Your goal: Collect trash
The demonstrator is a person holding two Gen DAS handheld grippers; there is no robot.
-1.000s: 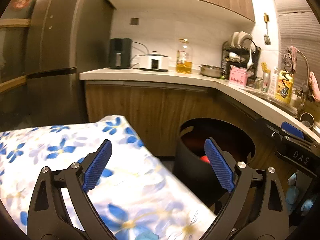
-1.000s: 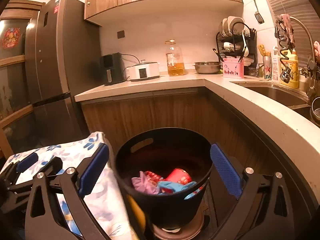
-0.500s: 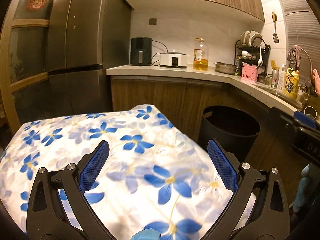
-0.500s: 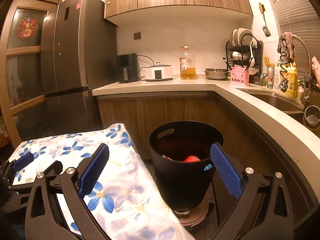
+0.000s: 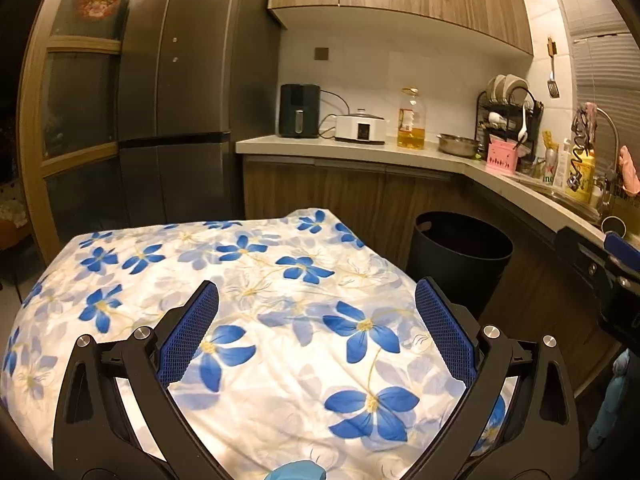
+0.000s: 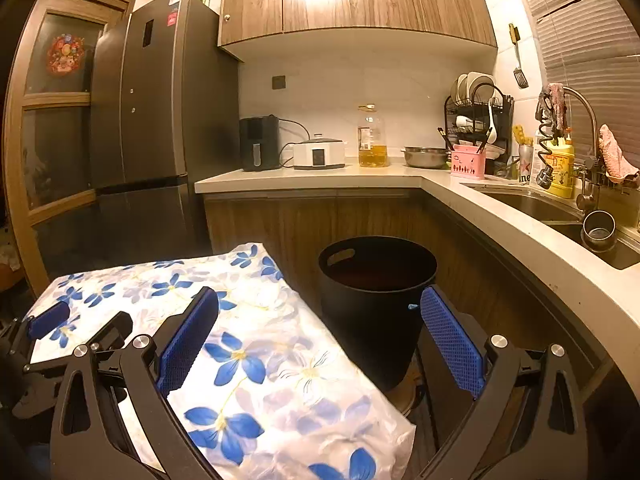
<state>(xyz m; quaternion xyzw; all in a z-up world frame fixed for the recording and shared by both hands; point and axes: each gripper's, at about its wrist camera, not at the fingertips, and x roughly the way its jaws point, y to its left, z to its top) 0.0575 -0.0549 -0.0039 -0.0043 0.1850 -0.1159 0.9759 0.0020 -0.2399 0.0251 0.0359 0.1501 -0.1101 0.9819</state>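
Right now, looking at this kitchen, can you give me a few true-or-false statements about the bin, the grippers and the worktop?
1. Both grippers, left and right, are open and hold nothing. True.
2. The black trash bin stands on the flowered tablecloth. False: it stands on the floor beside it.
3. A cooking oil bottle stands on the worktop. True.
4. The rice cooker is black. False: it is white.

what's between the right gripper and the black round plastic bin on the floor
Nothing visible. The right gripper is open and empty, with the black round plastic bin just ahead. The blue-flowered white tablecloth lies to the bin's left, off that path.
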